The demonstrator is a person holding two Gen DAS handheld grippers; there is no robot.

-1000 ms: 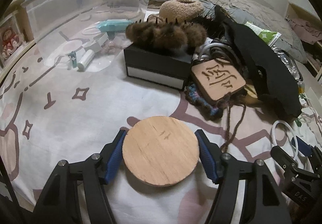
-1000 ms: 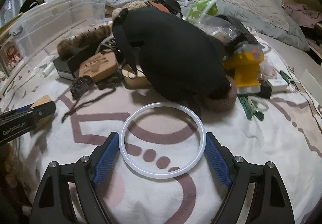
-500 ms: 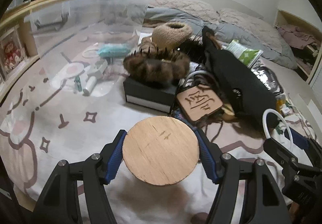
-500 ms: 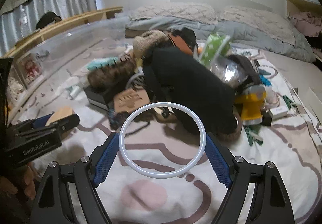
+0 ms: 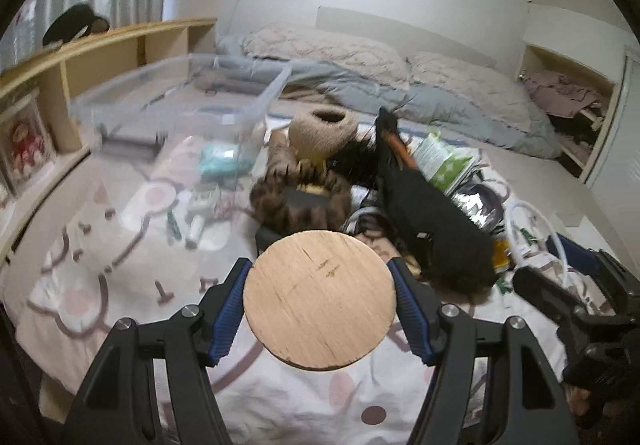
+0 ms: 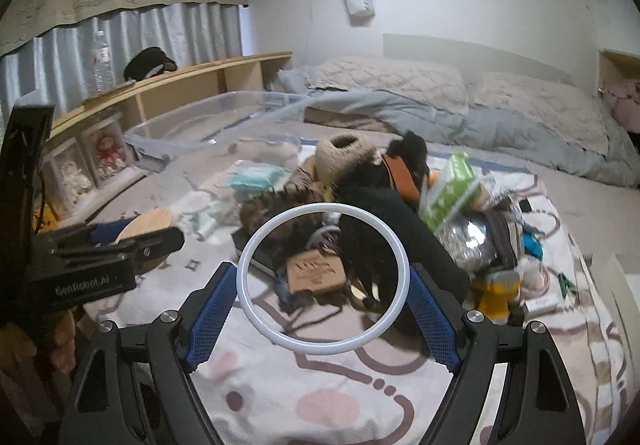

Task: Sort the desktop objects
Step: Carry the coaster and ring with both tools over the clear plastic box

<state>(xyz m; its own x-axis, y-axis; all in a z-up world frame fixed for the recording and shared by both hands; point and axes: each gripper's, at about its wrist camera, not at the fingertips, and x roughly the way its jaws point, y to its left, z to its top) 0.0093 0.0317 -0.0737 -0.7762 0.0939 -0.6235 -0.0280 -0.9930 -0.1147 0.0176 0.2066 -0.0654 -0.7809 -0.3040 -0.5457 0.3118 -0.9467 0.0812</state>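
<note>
One bed covered by a white sheet with pink and mauve cartoon shapes (image 5: pixel 120 285) carries everything. At its far end lie two quilted beige pillows (image 5: pixel 328 49) over a grey duvet. One clear plastic storage bin (image 5: pixel 180 101) stands on the sheet to the left, with one teal packet (image 5: pixel 218 161) seen through its wall. Right of the bin is a heap: one black fabric bag (image 5: pixel 432 221), one brown furry ring (image 5: pixel 300 193) on a dark box, one beige knitted basket (image 5: pixel 324 129), one green-and-white packet (image 5: pixel 440 161), and one square carved wooden plaque (image 6: pixel 316 273).

There are two grippers. The left gripper (image 5: pixel 319 301) clamps one round flat wooden disc (image 5: pixel 319 301) by its rim between blue pads, held above the sheet; the disc's face tilts up toward the camera and, being round, has no long axis. The right gripper (image 6: pixel 323 279) grips one thin white plastic ring (image 6: pixel 323 279) across its width, held above the sheet in front of the heap, its open face toward the camera.
</note>
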